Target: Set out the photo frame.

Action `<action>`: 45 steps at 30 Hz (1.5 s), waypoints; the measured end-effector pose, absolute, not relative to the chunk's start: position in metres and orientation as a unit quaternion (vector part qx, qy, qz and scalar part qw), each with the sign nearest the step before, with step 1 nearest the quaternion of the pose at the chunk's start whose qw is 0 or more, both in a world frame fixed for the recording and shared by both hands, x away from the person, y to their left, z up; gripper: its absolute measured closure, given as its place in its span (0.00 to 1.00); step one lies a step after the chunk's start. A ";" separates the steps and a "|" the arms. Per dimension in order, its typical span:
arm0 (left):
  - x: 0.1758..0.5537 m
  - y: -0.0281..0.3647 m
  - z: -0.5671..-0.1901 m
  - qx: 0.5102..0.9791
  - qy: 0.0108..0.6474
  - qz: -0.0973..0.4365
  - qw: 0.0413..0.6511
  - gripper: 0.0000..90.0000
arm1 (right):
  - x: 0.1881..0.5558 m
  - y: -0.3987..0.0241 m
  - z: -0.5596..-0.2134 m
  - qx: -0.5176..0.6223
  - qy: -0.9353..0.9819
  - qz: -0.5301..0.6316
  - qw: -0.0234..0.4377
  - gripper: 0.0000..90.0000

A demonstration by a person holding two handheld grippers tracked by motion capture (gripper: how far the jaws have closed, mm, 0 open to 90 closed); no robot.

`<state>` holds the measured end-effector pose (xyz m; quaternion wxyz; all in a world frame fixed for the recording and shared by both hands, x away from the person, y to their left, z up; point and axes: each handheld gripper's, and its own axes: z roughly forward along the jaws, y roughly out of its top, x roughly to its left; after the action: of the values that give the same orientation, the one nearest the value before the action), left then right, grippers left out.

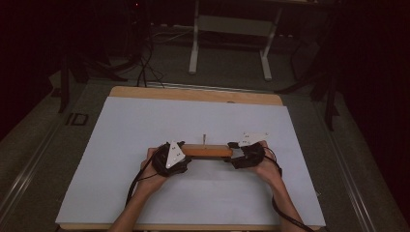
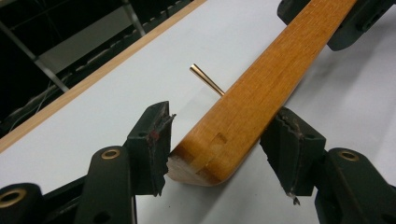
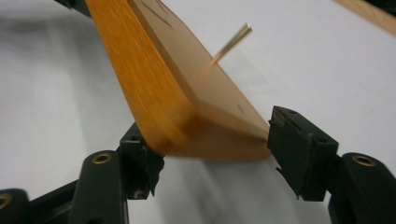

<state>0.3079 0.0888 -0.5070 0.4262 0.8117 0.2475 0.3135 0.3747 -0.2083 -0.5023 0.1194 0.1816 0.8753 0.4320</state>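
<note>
Step in hand: setting the orange-brown varnished wooden block [image 1: 207, 151] flat on the white counter [image 1: 145, 125]; keep both ends level.
Left gripper [image 1: 180, 158]: fingers [image 2: 152, 140] spread around the block's near end, a gap at each side.
Right gripper [image 1: 235, 153]: fingers [image 3: 299, 149] apart, block end between them, pads off the wood.
Block: long, flat, rounded corners, thin brass pin [image 2: 206, 78] upright mid-length.
Position: between both grippers, mid-counter.
</note>
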 end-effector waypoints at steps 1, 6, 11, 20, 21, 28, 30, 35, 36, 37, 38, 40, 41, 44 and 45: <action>0.308 0.089 -0.507 0.812 0.247 0.313 0.427 0.48 | 0.374 -0.207 -0.502 0.178 0.874 0.434 0.123 0.40; 0.310 0.090 -0.507 0.810 0.249 0.309 0.431 0.48 | 0.373 -0.203 -0.500 0.162 0.873 0.441 0.130 0.41; 0.313 0.092 -0.507 0.807 0.254 0.303 0.438 0.50 | 0.374 -0.200 -0.500 0.159 0.871 0.446 0.131 0.47; 0.319 0.097 -0.508 0.803 0.262 0.281 0.455 0.50 | 0.375 -0.198 -0.499 0.153 0.869 0.451 0.138 0.52; 0.319 0.097 -0.508 0.803 0.262 0.281 0.455 0.50 | 0.375 -0.198 -0.499 0.152 0.868 0.451 0.138 0.52; 0.325 0.098 -0.511 0.803 0.268 0.269 0.458 0.51 | 0.375 -0.198 -0.499 0.149 0.869 0.451 0.141 0.53; 0.326 0.098 -0.511 0.804 0.269 0.268 0.458 0.51 | 0.376 -0.199 -0.499 0.150 0.868 0.452 0.142 0.53; 0.328 0.098 -0.512 0.803 0.271 0.269 0.458 0.51 | 0.377 -0.199 -0.499 0.158 0.864 0.456 0.146 0.54; 0.329 0.098 -0.512 0.803 0.271 0.269 0.458 0.51 | 0.377 -0.199 -0.499 0.159 0.863 0.457 0.147 0.54; 0.329 0.098 -0.512 0.802 0.272 0.269 0.458 0.52 | 0.377 -0.199 -0.499 0.161 0.862 0.458 0.149 0.54; 0.329 0.098 -0.512 0.802 0.272 0.269 0.458 0.52 | 0.377 -0.198 -0.499 0.162 0.861 0.458 0.150 0.54; 0.330 0.098 -0.512 0.802 0.272 0.272 0.458 0.52 | 0.378 -0.198 -0.499 0.168 0.859 0.459 0.154 0.55; 0.330 0.098 -0.512 0.801 0.272 0.273 0.458 0.53 | 0.378 -0.198 -0.499 0.170 0.858 0.459 0.155 0.55; 0.330 0.097 -0.512 0.801 0.271 0.279 0.454 0.53 | 0.378 -0.197 -0.499 0.172 0.858 0.459 0.156 0.56; 0.330 0.097 -0.512 0.802 0.271 0.281 0.453 0.53 | 0.378 -0.197 -0.498 0.171 0.858 0.459 0.156 0.56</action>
<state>0.3301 0.0966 -0.5117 0.4530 0.8016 0.2709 0.2808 0.3784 -0.1971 -0.4984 0.1558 0.1715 0.8578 0.4588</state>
